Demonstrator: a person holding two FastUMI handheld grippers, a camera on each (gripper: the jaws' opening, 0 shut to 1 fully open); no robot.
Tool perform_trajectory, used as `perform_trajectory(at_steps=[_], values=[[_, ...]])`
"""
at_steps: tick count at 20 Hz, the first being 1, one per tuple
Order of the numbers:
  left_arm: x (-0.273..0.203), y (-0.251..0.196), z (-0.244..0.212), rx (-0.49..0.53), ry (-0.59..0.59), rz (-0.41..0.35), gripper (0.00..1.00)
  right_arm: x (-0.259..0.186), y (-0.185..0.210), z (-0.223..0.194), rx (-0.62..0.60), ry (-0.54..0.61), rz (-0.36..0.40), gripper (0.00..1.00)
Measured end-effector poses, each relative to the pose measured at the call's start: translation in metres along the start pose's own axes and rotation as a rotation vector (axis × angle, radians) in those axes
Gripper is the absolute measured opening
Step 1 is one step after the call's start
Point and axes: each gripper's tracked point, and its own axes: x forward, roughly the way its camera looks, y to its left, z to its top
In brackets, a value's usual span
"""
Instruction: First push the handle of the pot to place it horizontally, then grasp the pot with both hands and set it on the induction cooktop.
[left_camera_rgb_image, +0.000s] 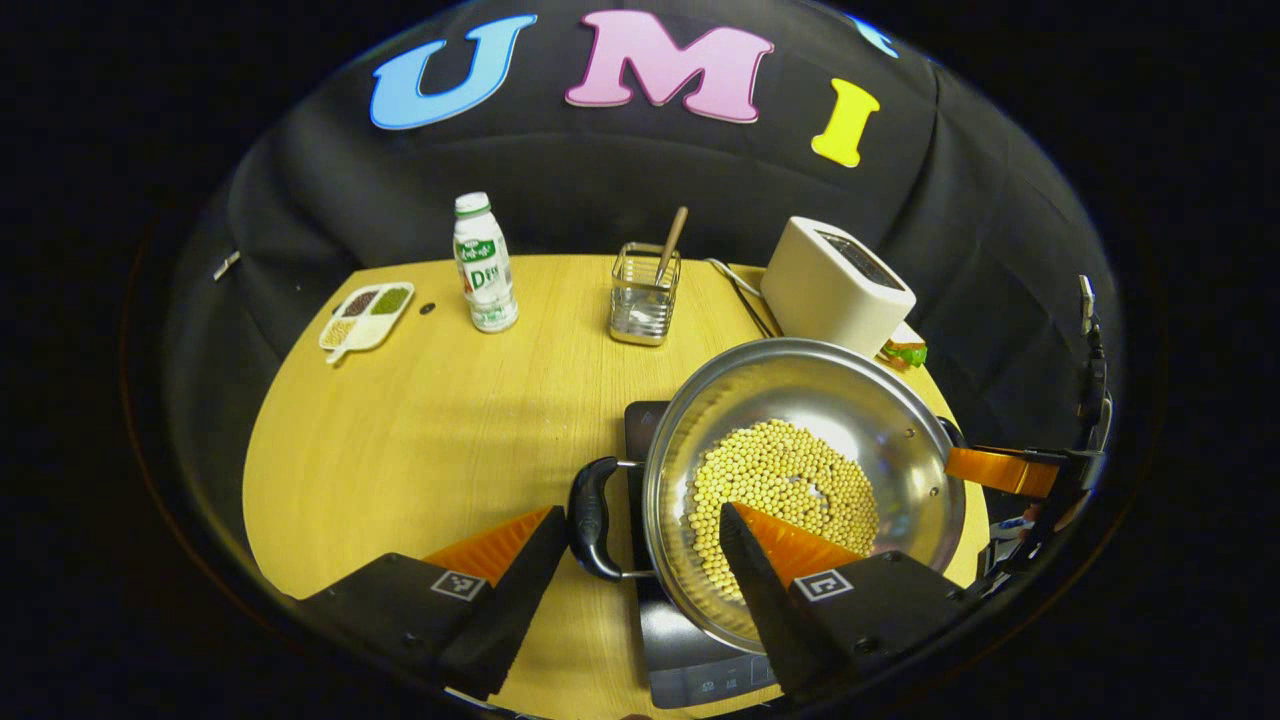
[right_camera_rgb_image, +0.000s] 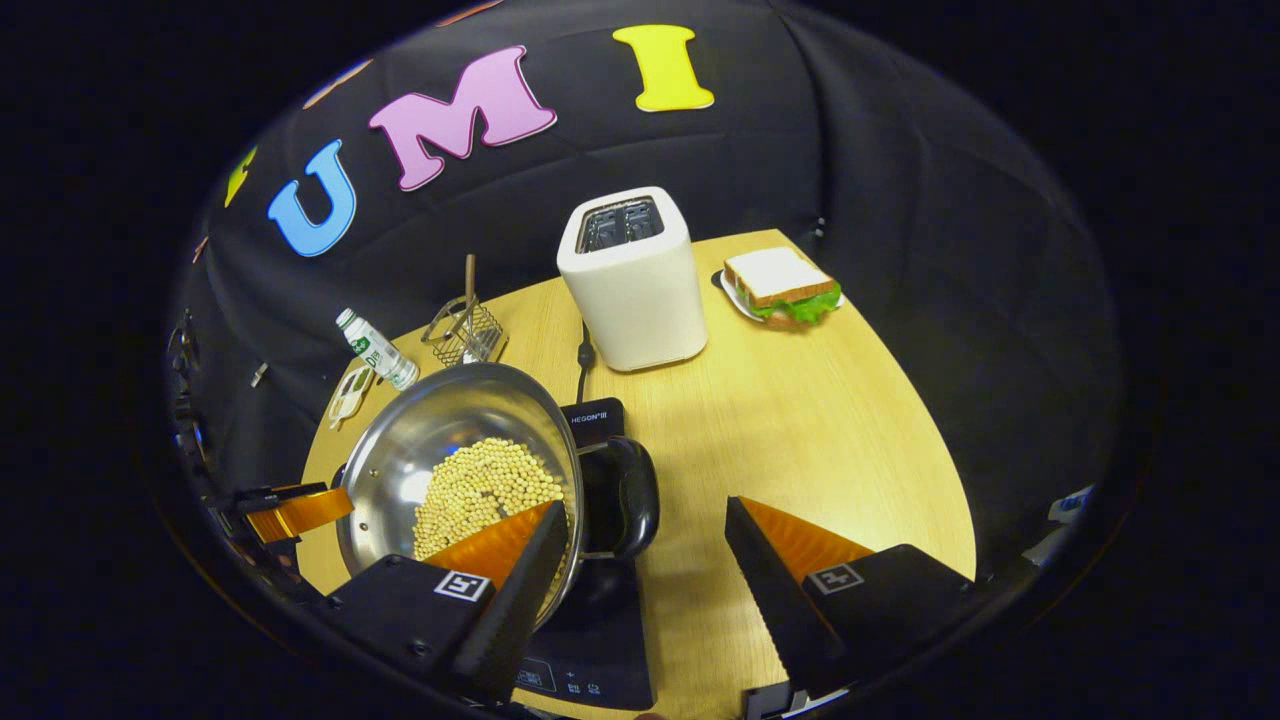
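Observation:
A steel pot (left_camera_rgb_image: 880, 420) (right_camera_rgb_image: 420, 450) holding yellow beans sits over the black induction cooktop (left_camera_rgb_image: 690, 670) (right_camera_rgb_image: 595, 650) at the table's near edge. My left gripper (left_camera_rgb_image: 640, 545) is open, with the pot's black left handle (left_camera_rgb_image: 590, 520) in the gap between its fingers and untouched. My right gripper (right_camera_rgb_image: 645, 560) is open too, its fingers standing either side of the black right handle (right_camera_rgb_image: 635, 495). In the left gripper view the right gripper (left_camera_rgb_image: 1000, 470) shows beyond the pot's far rim. In the right gripper view the left gripper (right_camera_rgb_image: 300, 510) shows at the pot's far side.
A white toaster (right_camera_rgb_image: 630, 280) with its cord stands behind the cooktop. A sandwich on a plate (right_camera_rgb_image: 785, 285) lies at the back right. A drink bottle (left_camera_rgb_image: 485, 265), a wire basket with a stick (left_camera_rgb_image: 645, 295) and a divided dish of beans (left_camera_rgb_image: 365, 315) sit along the wooden table's (left_camera_rgb_image: 420, 430) far side.

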Motion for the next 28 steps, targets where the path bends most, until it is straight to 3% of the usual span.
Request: perform_trajectory(at_steps=[4,8,13,17,21,28], values=[[-0.065,-0.003,0.034,0.084,-0.207,0.039,0.96,-0.055,0.0,0.023,-0.019,-0.149,-0.028,0.99],[-0.146,0.006,0.066,0.076,-0.442,0.072,0.95,-0.119,0.012,0.061,-0.093,-0.359,-0.053,0.99],[-0.235,0.035,0.068,0.043,-0.645,0.166,0.95,-0.202,0.045,0.093,-0.181,-0.606,-0.039,0.99],[-0.302,0.051,0.054,0.085,-0.762,0.252,0.95,-0.25,0.064,0.091,-0.161,-0.734,-0.008,0.99],[-0.334,0.059,0.017,0.036,-0.819,0.275,0.96,-0.272,0.058,0.071,-0.244,-0.816,-0.043,0.98],[-0.328,0.051,-0.032,-0.041,-0.807,0.252,0.95,-0.267,0.07,0.018,-0.278,-0.751,0.006,0.98]])
